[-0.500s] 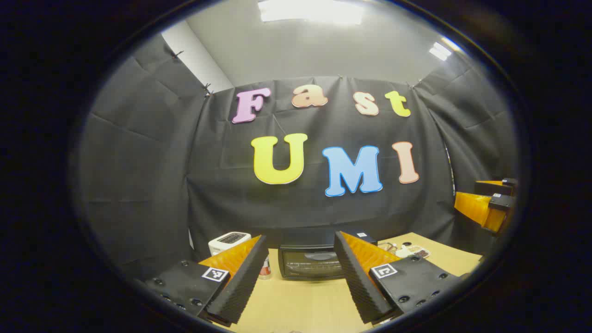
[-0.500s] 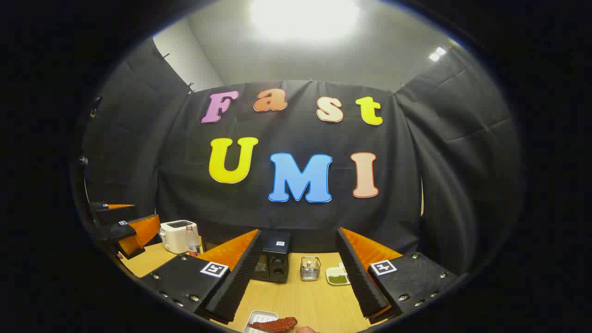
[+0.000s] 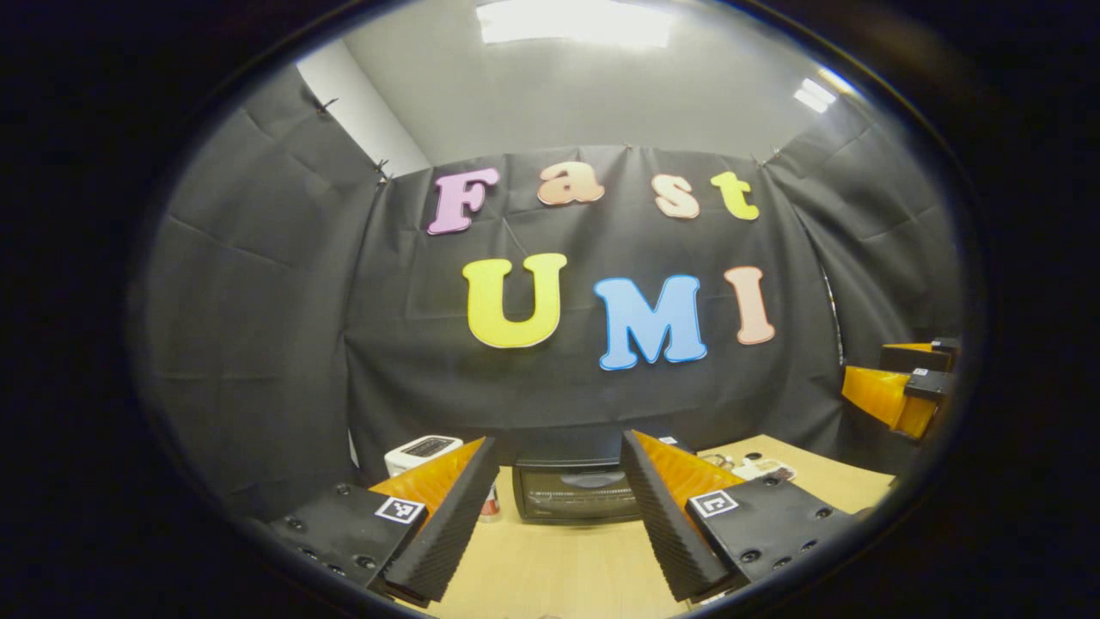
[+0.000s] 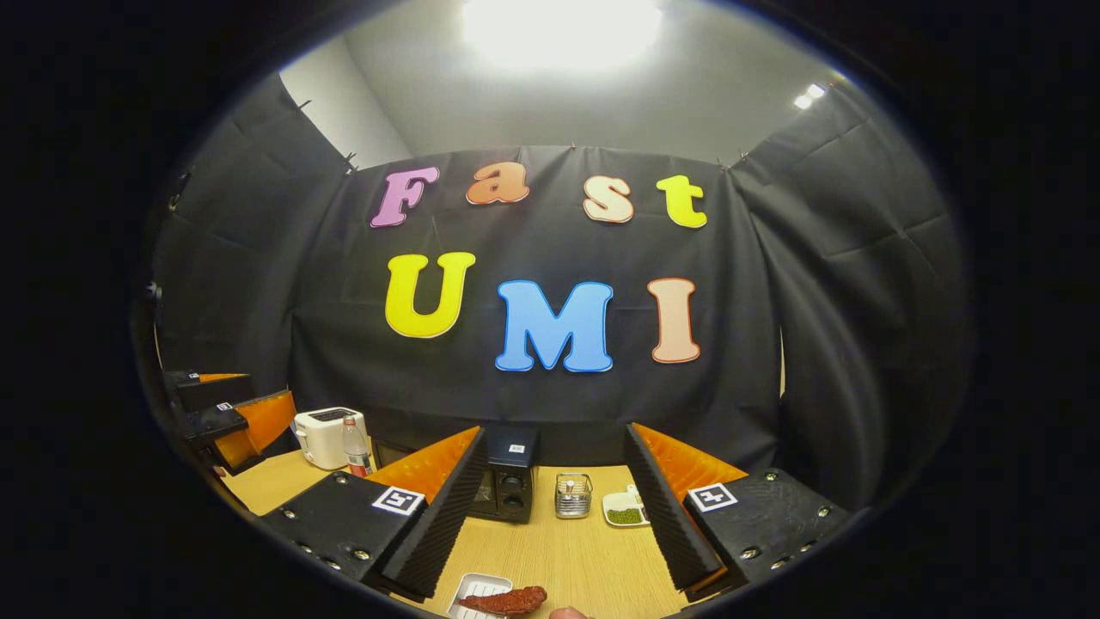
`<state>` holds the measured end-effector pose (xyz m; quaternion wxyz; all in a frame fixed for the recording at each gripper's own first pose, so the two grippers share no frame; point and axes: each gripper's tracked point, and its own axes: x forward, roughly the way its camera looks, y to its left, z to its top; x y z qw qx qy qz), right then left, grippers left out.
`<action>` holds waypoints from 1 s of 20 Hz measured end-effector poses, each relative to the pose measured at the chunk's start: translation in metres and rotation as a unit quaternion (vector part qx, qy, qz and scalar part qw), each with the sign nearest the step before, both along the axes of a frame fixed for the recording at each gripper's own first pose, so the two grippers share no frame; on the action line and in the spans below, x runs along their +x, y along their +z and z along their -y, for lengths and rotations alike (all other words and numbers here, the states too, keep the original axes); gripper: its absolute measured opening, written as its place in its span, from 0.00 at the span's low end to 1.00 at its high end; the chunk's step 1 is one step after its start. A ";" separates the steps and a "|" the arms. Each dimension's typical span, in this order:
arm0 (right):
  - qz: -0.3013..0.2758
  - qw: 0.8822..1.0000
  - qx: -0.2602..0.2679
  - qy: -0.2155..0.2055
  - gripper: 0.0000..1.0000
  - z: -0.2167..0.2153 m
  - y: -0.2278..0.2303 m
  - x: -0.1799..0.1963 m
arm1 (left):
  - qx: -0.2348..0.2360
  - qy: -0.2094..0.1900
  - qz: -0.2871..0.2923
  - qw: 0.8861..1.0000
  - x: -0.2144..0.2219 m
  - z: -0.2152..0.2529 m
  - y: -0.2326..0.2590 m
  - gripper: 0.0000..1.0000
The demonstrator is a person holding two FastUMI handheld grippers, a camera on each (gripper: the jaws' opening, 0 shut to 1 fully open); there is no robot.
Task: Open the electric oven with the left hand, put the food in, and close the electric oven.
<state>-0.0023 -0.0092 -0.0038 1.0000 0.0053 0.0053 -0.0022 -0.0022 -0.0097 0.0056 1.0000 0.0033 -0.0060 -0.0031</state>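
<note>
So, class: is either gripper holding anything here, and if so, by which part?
Nothing is held. The left gripper and right gripper are both open with only air between their fingers.

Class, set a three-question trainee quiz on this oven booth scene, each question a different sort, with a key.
1. True or false: the electric oven door is already open.
2. Multiple choice: the food lies on A) a white tray, B) the toaster, C) the oven top.
3. Fill in: beside the toaster stands a ____.

Key: 1 false, the door looks shut, and the left gripper and right gripper are both open and empty. 2 A, the white tray. 3 bottle.
</note>
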 end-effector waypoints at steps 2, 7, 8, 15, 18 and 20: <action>0.001 1.000 0.000 0.002 0.96 0.001 0.001 -0.001 | 0.000 0.001 -0.001 1.000 -0.003 0.002 -0.001 0.96; 0.003 1.000 0.004 0.006 0.96 0.007 0.002 -0.005 | 0.003 0.005 0.000 1.000 -0.009 0.010 0.001 0.92; 0.003 1.000 0.004 0.008 0.96 0.008 0.001 -0.006 | 0.003 0.005 0.000 1.000 -0.009 0.012 0.002 0.92; 0.010 0.999 0.009 0.030 0.96 0.017 -0.004 -0.015 | 0.005 0.018 0.007 1.000 -0.007 0.022 0.000 0.91; 0.004 0.999 0.007 0.032 0.96 0.020 -0.012 -0.016 | 0.003 0.024 0.008 1.000 0.006 0.020 0.000 0.92; 0.003 1.000 0.009 0.030 0.96 0.021 -0.014 -0.015 | -0.004 0.023 0.007 1.000 0.021 0.019 -0.001 0.95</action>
